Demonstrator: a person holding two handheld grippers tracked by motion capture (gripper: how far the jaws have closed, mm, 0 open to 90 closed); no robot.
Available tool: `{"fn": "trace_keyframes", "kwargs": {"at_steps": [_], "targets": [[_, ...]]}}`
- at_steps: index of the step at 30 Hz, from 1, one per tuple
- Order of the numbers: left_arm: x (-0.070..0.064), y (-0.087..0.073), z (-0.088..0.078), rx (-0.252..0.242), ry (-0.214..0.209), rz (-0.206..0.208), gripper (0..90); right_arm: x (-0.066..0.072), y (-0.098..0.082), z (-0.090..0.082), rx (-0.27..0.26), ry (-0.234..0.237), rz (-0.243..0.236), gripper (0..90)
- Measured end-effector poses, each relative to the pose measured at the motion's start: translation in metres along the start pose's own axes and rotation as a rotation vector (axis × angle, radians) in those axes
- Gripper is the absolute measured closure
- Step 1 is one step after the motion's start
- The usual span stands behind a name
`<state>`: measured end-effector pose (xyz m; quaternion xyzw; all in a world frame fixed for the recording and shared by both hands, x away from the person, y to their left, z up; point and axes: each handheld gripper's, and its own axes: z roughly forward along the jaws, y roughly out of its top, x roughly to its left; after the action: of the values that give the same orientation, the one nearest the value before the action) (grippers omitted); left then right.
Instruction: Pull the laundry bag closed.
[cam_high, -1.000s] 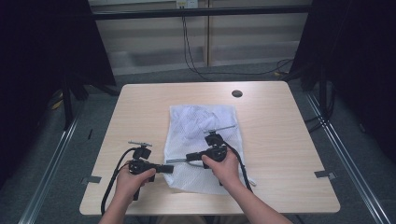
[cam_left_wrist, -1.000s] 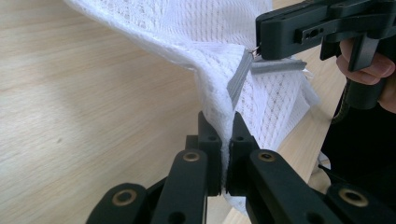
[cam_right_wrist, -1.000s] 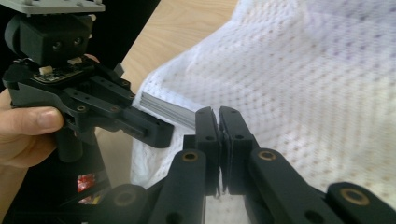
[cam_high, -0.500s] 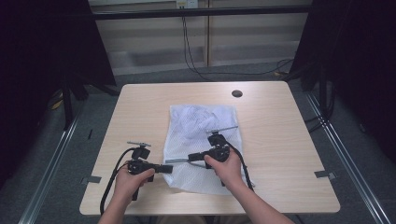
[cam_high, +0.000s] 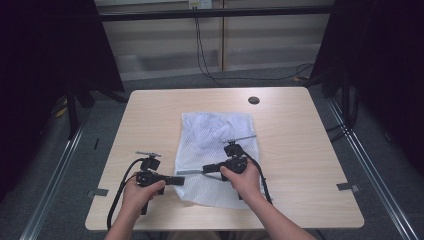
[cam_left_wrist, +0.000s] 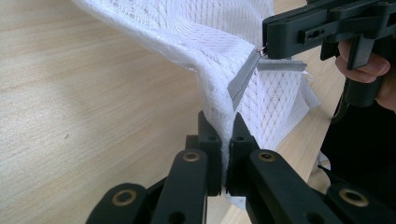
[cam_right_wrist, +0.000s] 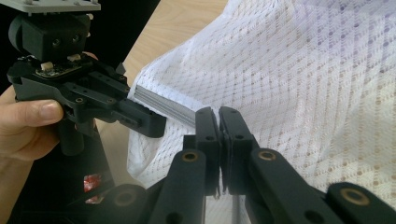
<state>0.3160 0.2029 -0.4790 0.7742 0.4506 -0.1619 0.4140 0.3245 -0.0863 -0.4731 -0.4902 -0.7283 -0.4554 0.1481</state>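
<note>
A white mesh bag (cam_high: 216, 142) lies flat on the middle of the wooden table (cam_high: 300, 165). A grey zipper (cam_high: 191, 172) runs along its near left edge, which is lifted off the wood. In the left gripper view my left gripper (cam_left_wrist: 226, 135) is shut on the mesh bag (cam_left_wrist: 205, 42) just below the zipper (cam_left_wrist: 242, 80). My right gripper (cam_left_wrist: 264, 49) pinches a small metal zipper pull there. In the right gripper view my right gripper (cam_right_wrist: 218, 120) is shut at the end of the zipper (cam_right_wrist: 163, 105), facing my left gripper (cam_right_wrist: 156, 125). The high view has my left gripper (cam_high: 181, 180) and my right gripper (cam_high: 205, 169) tip to tip.
A dark round disc (cam_high: 253, 100) sits in the tabletop near the far edge. Bare wood surrounds the bag on both sides. Black cables trail from both grippers toward the near edge. Dark curtains and floor rails flank the table.
</note>
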Motion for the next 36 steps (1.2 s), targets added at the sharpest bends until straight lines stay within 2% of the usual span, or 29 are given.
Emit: {"fn": "trace_keyframes", "kwargs": {"at_steps": [5,8,12,14,16,24,25,36], "targets": [[0.000,0.000,-0.001,-0.006,-0.006,-0.014,88.0,0.000,0.000,-0.002,0.005,-0.014,-0.009,87.1],[0.001,0.000,-0.001,-0.004,-0.015,-0.005,88.0,-0.003,0.000,-0.005,-0.004,-0.010,-0.003,87.1],[0.001,0.000,-0.001,0.001,-0.010,-0.004,88.0,-0.003,0.000,-0.006,-0.002,-0.011,-0.005,87.1],[0.001,-0.001,-0.002,-0.003,-0.006,-0.017,88.0,-0.003,0.000,-0.007,0.003,-0.018,-0.006,87.1],[0.002,0.000,-0.003,-0.001,-0.009,-0.003,87.9,-0.005,-0.001,-0.009,0.000,-0.019,-0.002,87.1],[0.002,0.000,-0.003,0.000,-0.006,-0.004,88.0,-0.006,-0.001,-0.013,-0.001,-0.017,0.008,87.1],[0.002,-0.001,-0.004,-0.006,-0.006,-0.015,88.0,-0.007,-0.001,-0.014,-0.006,-0.024,0.004,87.1],[0.003,-0.001,-0.005,-0.006,0.000,-0.009,88.0,-0.011,-0.001,-0.020,-0.007,-0.026,0.012,87.1]]}}
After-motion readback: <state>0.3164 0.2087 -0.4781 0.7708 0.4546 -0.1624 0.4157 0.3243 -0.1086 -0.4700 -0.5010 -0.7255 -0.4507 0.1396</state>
